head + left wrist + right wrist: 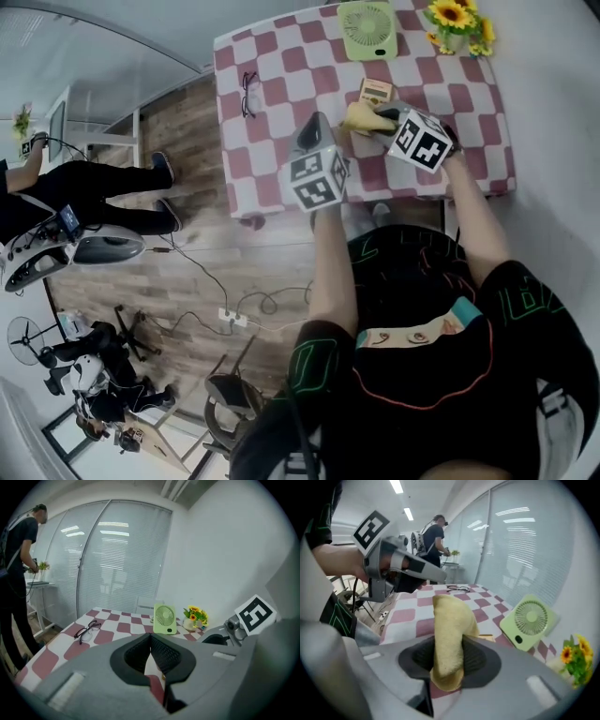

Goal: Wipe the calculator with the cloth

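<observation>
A small tan calculator lies on the red-and-white checked table, just beyond both grippers. My right gripper is shut on a folded yellow cloth, which stands up between its jaws in the right gripper view. Only a tan edge of the calculator shows behind the cloth there. My left gripper hovers over the table to the left of the cloth. Its jaws meet at the tips with nothing between them.
A green desk fan and a vase of sunflowers stand at the table's far edge. Black glasses lie at its left side. A person stands off to the left, by chairs and floor cables.
</observation>
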